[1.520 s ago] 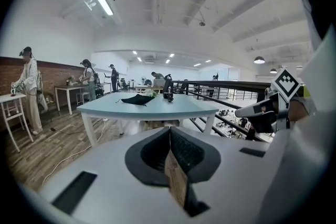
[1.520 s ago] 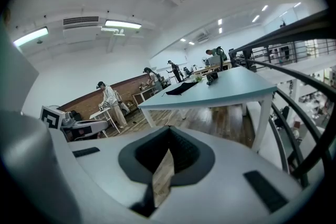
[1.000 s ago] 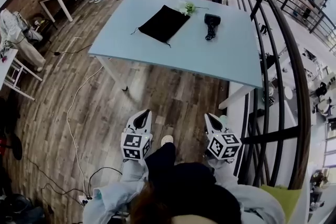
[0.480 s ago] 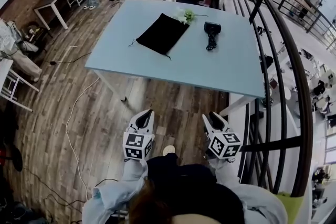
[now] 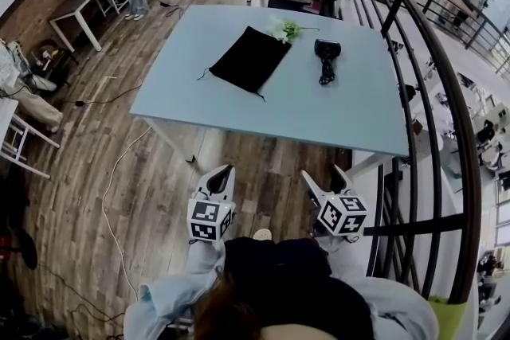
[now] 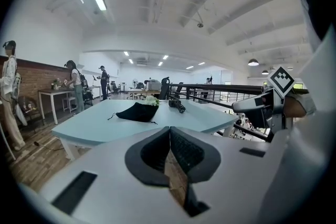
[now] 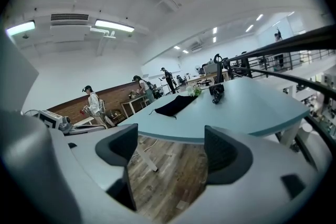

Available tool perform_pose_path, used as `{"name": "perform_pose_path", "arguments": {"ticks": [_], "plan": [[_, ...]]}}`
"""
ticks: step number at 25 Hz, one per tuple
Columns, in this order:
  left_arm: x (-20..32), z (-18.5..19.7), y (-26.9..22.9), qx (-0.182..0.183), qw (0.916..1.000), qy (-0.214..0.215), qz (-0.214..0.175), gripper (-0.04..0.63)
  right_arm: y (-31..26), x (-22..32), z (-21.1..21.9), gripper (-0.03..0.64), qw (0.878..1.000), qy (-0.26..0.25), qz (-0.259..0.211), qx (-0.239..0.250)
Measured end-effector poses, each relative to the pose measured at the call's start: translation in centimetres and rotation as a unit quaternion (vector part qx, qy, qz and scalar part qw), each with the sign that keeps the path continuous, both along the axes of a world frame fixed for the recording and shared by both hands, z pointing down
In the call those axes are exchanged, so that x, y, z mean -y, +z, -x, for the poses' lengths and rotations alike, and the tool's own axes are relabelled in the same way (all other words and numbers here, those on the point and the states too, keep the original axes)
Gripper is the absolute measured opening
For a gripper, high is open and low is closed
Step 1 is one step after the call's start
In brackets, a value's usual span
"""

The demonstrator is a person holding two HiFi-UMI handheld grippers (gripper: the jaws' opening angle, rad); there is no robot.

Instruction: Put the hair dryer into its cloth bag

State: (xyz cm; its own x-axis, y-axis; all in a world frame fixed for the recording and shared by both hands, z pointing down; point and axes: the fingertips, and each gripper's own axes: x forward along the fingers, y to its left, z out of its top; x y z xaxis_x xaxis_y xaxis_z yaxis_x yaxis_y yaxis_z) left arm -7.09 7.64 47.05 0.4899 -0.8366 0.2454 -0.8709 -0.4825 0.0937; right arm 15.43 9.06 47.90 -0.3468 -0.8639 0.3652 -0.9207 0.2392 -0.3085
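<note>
Well, the hair dryer point(image 5: 325, 52) was small, black and hard-shelled, lying on its side on the pale blue table point(image 5: 319, 111). Its black cord point(image 5: 327, 76) was bunched against the handle on the near side. The cloth bag point(image 5: 251, 58) lay flat to the dryer's left, apart from it. It was soft black fabric, roughly rectangular, with thin drawstrings trailing off its near end. A white-and-green flower sprig point(image 5: 284, 29) touched the bag's far corner.

Both things sat well ahead of the grippers, which hung over the wood-plank floor point(image 5: 159, 171) short of the table's near edge. The left gripper point(image 5: 224, 171) was clenched, its dark ribbed pads point(image 6: 186, 152) pressed together on nothing, with the bag ahead of it. The right gripper point(image 5: 325, 173) was released. Its jaws stood wide apart, having just been opening, with only floor between them. The hair dryer lay roughly in line ahead of it.
</note>
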Motion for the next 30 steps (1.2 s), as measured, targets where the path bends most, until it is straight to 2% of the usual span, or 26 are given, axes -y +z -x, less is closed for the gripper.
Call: {"name": "perform_pose_path", "arguments": {"ticks": [11, 17, 23, 30], "plan": [[-0.2, 0.3, 1.9, -0.007, 0.9996, 0.002, 0.027, 0.017, 2.0, -0.7, 0.4, 0.396, 1.000, -0.001, 0.028, -0.004], [0.8, -0.2, 2.5, -0.009, 0.9994, -0.008, 0.034, 0.017, 2.4, 0.8, 0.1, 0.396, 0.999, -0.009, 0.035, 0.001], [4.0, 0.3, 3.1, -0.007, 0.9990, -0.025, 0.038, 0.017, 2.8, 4.7, 0.6, 0.394, 0.999, -0.030, 0.033, 0.008], [10.4, -0.9, 3.0, -0.005, 0.9989, -0.031, 0.035, 0.017, 3.0, 11.2, -1.4, 0.394, 0.999, -0.030, 0.029, 0.008]]}}
